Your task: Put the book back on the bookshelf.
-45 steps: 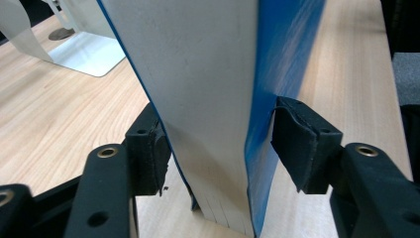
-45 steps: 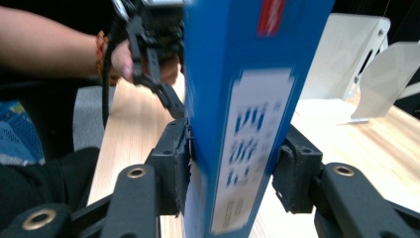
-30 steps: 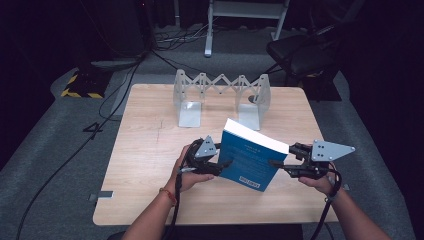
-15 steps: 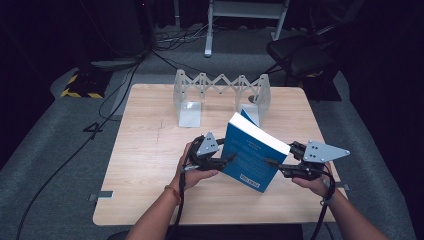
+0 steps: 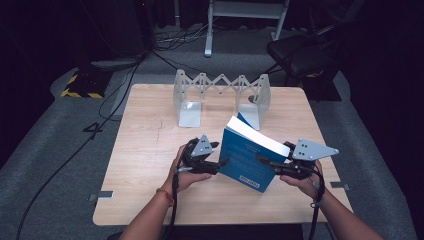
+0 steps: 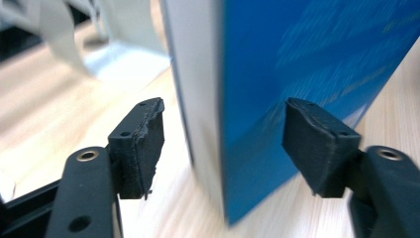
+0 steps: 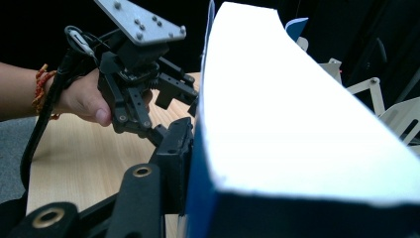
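- Two hand-held grippers meet at one blue-covered book (image 5: 248, 159), which stands tilted on its lower corner near the front middle of the wooden table (image 5: 150, 140), white page block facing up and away from the person.
- The left gripper (image 5: 220, 164) reaches in level from the book's left. In the left gripper view its two black pads (image 6: 143, 144) stand on either side of the book's lower end (image 6: 257, 99), with a clear gap on each side; they press on nothing. Its jaws have just been opening, with the book between them.
- The right gripper (image 5: 265, 162) comes in from the book's right. In the right gripper view one pad (image 7: 173, 158) lies flat against the blue cover (image 7: 198, 198), and the white page edges (image 7: 297, 124) hide the other pad. The jaws have just been closing on the book; it is clamped, and this gripper alone carries it.
- The left hand (image 5: 187, 172) wraps its gripper's handle low on the table; a thread bracelet (image 5: 166, 196) sits on that wrist. The right hand (image 5: 302, 182) holds its handle, with the grey three-cornered plate (image 5: 312, 149) on top.
- Behind the book, well apart from it, a pale metal accordion-style book rack (image 5: 220, 92) stands stretched across the far half of the table, both end plates upright.
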Demonstrator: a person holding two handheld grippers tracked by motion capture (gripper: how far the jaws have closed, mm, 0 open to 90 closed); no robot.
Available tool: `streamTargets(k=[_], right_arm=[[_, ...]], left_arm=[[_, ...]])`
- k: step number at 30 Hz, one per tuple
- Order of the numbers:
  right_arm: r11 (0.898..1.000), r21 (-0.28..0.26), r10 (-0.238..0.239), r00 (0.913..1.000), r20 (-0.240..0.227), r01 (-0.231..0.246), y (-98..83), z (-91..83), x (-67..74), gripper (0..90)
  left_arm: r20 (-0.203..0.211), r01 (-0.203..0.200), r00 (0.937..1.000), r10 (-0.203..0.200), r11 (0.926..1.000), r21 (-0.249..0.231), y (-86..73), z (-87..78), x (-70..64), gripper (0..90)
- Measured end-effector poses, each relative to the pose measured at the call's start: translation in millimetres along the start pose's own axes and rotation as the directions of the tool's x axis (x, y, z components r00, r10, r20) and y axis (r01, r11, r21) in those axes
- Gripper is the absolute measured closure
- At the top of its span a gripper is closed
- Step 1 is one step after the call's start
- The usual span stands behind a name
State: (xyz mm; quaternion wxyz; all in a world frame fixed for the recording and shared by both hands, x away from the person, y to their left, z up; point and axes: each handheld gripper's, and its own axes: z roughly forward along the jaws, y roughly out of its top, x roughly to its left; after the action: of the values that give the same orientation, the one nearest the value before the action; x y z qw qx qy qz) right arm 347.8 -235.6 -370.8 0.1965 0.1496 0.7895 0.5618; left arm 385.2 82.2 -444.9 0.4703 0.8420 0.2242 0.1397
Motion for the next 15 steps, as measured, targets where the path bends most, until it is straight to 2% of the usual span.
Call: streamTargets(k=[3,5,7,8,9,11,14,15], right_arm=[[1.000,-0.001,0.015,0.9999,0.008,-0.015,-0.3,1.2,-0.7,57.2],[1.000,0.000,0.019,0.9996,0.021,-0.019,-0.2,2.5,-1.0,56.8],[1.000,0.001,0.025,0.9996,0.015,-0.025,-0.2,3.6,-1.5,56.8],[1.000,0.003,0.026,0.9996,0.010,-0.026,0.1,4.5,-1.7,56.9],[1.000,0.007,0.029,0.9996,0.006,-0.029,0.9,5.9,-1.7,57.3],[1.000,0.004,0.030,0.9996,-0.002,-0.030,1.5,6.8,-1.9,58.3],[0.999,-0.001,0.044,0.9990,-0.001,-0.044,0.7,6.4,-2.9,59.4],[0.999,-0.004,0.051,0.9987,-0.003,-0.051,0.3,6.5,-3.3,59.6]], left_arm=[[-0.023,0.019,0.9996,-0.017,0.9954,0.094,-18.0,-7.0,6.5,28.4],[-0.045,0.027,0.9988,-0.020,0.9862,0.163,-32.4,-13.4,11.4,25.2],[-0.059,0.045,0.9977,-0.034,0.9801,0.194,-44.1,-19.3,15.3,25.1],[-0.066,0.059,0.9968,-0.046,0.9745,0.216,-52.2,-22.4,17.6,24.6],[-0.072,0.056,0.9966,-0.040,0.9682,0.244,-58.0,-24.2,18.7,24.0],[-0.082,0.074,0.9952,-0.054,0.9596,0.272,-68.2,-28.0,20.5,23.1],[-0.081,0.133,0.9899,-0.116,0.9558,0.262,-82.8,-31.5,23.1,22.1],[-0.087,0.143,0.9884,-0.125,0.9571,0.252,-86.9,-32.0,24.2,21.6]])
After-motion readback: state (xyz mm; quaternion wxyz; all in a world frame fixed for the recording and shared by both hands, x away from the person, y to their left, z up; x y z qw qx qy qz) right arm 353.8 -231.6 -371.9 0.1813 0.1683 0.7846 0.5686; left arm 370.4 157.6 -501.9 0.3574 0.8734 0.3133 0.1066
